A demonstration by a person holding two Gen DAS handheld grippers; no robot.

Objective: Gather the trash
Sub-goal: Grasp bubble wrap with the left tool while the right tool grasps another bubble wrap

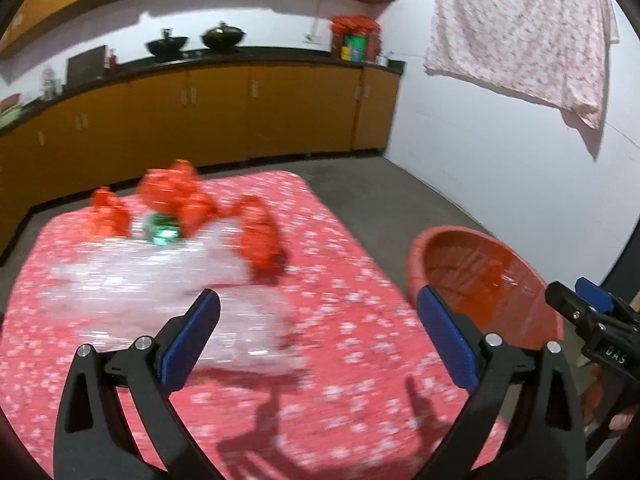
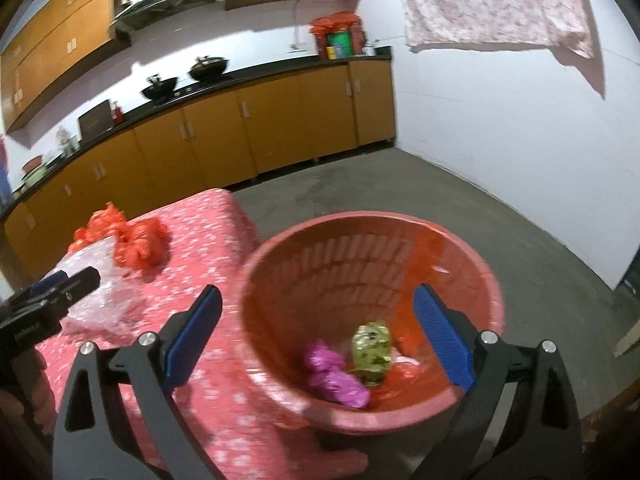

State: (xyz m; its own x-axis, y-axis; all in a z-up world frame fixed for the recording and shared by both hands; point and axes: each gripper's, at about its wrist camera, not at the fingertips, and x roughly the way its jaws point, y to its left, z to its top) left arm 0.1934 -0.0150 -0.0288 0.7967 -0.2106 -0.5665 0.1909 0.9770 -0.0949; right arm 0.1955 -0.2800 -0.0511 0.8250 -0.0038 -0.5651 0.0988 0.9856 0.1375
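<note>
A red basket (image 2: 360,264) stands beside the table's right edge; it also shows in the left wrist view (image 1: 480,276). Inside it lie a purple wrapper (image 2: 336,376) and a green wrapper (image 2: 370,346). On the table (image 1: 340,320) lie crumpled clear plastic (image 1: 160,280), red plastic bags (image 1: 256,232) and a small green item (image 1: 162,232). In the right wrist view the red bags (image 2: 136,244) lie far left. My left gripper (image 1: 318,316) is open and empty above the table, near the clear plastic. My right gripper (image 2: 318,316) is open and empty over the basket.
The table has a red flowered cloth (image 2: 200,264). Orange cabinets with a dark counter (image 1: 240,60) run along the back wall, with pots on it. A patterned cloth (image 1: 520,28) hangs on the white right wall. Grey floor (image 2: 400,184) lies beyond the basket.
</note>
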